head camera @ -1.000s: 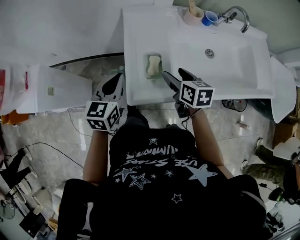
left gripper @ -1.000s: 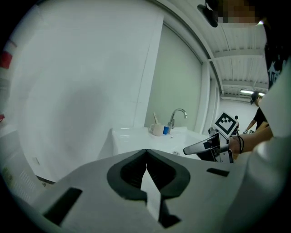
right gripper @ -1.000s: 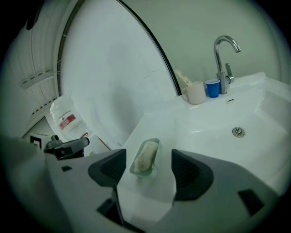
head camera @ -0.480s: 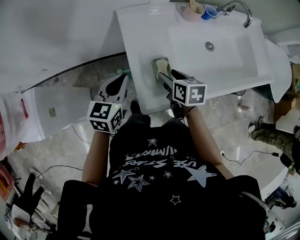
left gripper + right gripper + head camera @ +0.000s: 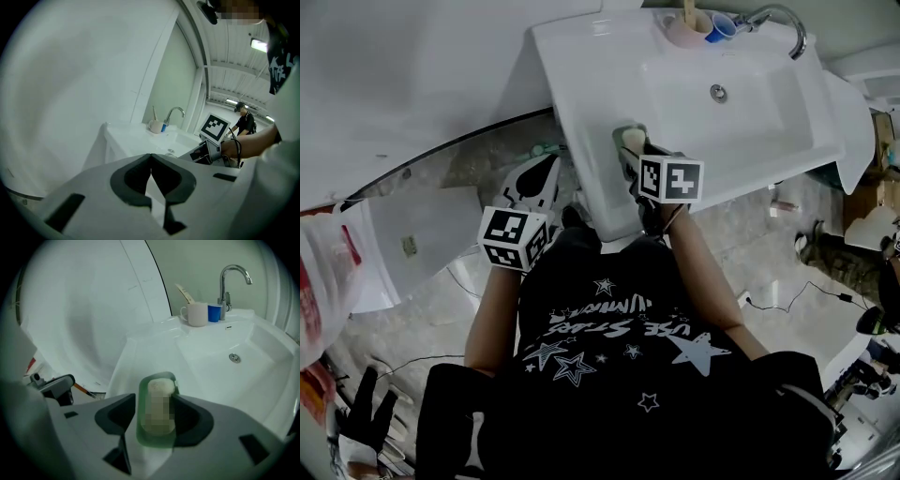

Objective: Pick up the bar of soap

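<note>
Right gripper view: my right claw [image 5: 156, 401], jaws just closing, straddles the dished soap [image 5: 161, 387], ungripped; next I'd pinch it. My left claw [image 5: 151, 158] sits closed.

Your bar of soap [image 5: 161, 387] is lying flat in a green translucent soap dish [image 5: 139, 432], filling most of its length. It is showing as a pale cream oblong with rounded ends, its long axis running from six to twelve o'clock in the right gripper view. Bar and dish are sitting together on the white counter [image 5: 140, 352], with the basin [image 5: 225, 369] lying toward two o'clock.
</note>
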{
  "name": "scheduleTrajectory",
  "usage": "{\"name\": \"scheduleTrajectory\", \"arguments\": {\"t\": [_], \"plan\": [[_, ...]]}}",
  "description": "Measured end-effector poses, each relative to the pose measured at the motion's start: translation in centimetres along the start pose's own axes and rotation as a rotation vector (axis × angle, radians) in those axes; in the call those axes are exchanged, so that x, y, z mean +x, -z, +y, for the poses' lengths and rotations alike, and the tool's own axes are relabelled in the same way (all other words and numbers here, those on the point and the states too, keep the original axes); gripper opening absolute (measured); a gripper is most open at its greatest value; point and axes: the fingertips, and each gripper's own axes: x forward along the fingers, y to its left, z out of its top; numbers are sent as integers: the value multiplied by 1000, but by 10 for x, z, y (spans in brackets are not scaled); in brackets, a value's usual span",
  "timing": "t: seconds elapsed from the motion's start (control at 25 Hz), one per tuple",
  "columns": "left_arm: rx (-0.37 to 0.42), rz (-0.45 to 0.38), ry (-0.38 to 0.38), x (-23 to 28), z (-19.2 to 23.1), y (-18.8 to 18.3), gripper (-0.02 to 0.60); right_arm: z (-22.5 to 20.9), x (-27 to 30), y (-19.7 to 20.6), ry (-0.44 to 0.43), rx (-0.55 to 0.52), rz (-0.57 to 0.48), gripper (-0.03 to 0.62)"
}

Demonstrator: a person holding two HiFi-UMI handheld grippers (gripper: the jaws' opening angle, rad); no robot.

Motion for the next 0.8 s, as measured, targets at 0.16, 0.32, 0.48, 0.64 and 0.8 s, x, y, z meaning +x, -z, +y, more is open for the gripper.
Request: {"name": "scheduleTrajectory", "arguments": {"t": [0.16, 0.32, 0.48, 0.64, 0.8], "plan": [[-5, 3, 15, 3, 8, -1, 9, -4, 5, 1, 61, -14, 25, 230], [-2, 4, 32, 6, 9, -1, 9, -7, 7, 1, 109, -30, 47, 202], [-3, 4, 44, 7, 10, 1, 8, -8, 11, 4, 173, -110, 106, 202], [-2, 5, 48, 8, 12, 1, 8, -10, 16, 4, 216, -158, 159, 196], [-4, 3, 44, 6, 17, 0, 9, -10, 19, 5, 210, -196, 254, 195]]}}
